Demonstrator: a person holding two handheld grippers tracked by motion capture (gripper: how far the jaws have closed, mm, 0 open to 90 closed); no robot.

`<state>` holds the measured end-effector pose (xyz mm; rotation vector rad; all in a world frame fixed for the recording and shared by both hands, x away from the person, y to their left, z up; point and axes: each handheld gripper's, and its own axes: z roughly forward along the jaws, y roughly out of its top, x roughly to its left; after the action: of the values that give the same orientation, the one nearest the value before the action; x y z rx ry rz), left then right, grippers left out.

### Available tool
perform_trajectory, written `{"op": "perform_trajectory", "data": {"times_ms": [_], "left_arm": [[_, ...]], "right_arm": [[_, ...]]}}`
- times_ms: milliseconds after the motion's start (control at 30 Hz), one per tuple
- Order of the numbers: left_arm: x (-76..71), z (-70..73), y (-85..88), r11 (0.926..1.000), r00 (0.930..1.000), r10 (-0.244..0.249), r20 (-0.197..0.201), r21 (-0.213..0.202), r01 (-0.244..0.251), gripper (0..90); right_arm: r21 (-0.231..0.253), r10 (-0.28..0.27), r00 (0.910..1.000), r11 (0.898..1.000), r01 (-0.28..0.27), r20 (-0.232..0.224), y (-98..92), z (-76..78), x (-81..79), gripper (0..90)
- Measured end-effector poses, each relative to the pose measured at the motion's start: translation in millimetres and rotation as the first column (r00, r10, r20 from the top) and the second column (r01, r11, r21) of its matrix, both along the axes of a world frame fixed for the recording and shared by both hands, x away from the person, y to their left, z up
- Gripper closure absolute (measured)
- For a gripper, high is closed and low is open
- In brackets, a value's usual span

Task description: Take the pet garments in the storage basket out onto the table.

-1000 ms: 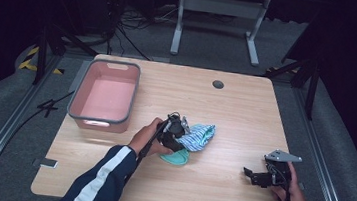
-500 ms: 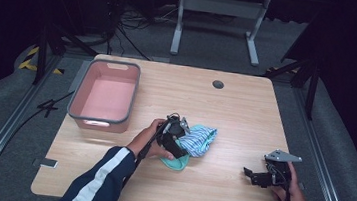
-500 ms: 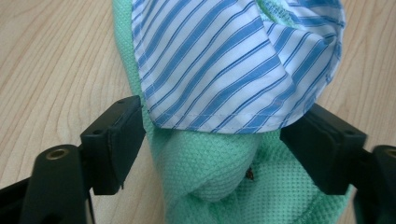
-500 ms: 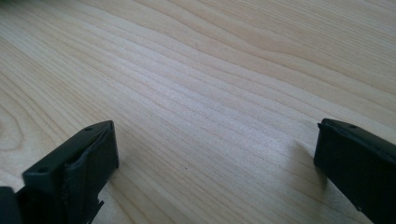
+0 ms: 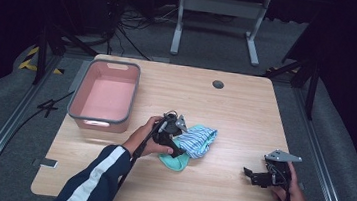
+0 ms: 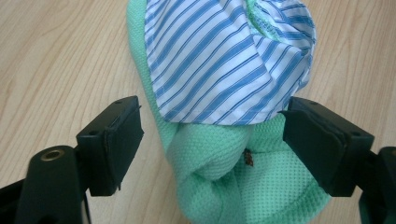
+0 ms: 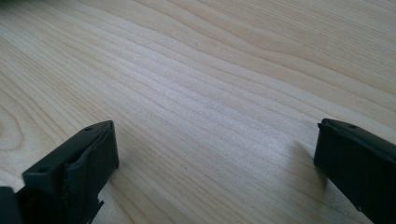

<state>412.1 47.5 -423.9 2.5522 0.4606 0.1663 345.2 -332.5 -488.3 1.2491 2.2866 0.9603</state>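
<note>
I counted two grippers, two cloths, one bin and one table.

Closest to me, at about 4 o'clock on the table (image 5: 236, 101), was my right gripper (image 5: 254, 176). A hand (image 5: 292, 195) held it low over bare wood. In the right gripper view its two black jaws stood wide apart with nothing between them.

A bit farther in, near the middle of the table, was my left gripper (image 5: 174, 148), held by a hand (image 5: 145, 137) coming out of a dark sleeve (image 5: 100, 180) with a white stripe. In the left gripper view its jaws were open too, one on each side of the cloths, close to them. I could not tell if they touched.

The two cloths lay in one soft bundle. The green cloth (image 6: 224, 182) was underneath. It looked bumpy like a net and was twisted into a roll, with one small brown speck on it. The striped cloth (image 6: 224, 60) lay on top, white with blue lines, folded and puffed up. In the high view the bundle ran long from about 8 o'clock to 2 o'clock, green end toward me, striped end away.

Farther off, at about 10 o'clock, sat the pink bin (image 5: 101, 118) with a grey rim. Nothing was in it. It stood apart from the cloths.
</note>
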Motion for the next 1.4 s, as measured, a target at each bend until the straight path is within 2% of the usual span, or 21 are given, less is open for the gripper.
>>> {"op": "perform_trajectory", "data": {"times_ms": [567, 1100, 1400], "left_arm": [[-7.4, 9.8, 17.5, 0.9997, 0.9997, -0.004, 0.026, 0.023, 0.003, 23.2], [-17.8, 10.7, 38.8, 0.9987, 0.9992, -0.008, 0.038, 0.050, 0.007, 23.7], [-25.5, 8.6, 56.3, 0.9975, 0.9988, -0.007, 0.049, 0.070, 0.003, 23.4]], "right_arm": [[0.001, 0.000, 1.0000, 1.000, 0.000, -0.001, 0.0, 0.0, -0.1, 0.2], [0.000, 0.000, 1.0000, 1.000, 0.000, 0.000, 0.0, 0.0, 0.0, 0.2], [0.000, 0.001, 1.0000, 1.000, -0.001, 0.000, 0.0, 0.0, 0.0, 0.2]]}}
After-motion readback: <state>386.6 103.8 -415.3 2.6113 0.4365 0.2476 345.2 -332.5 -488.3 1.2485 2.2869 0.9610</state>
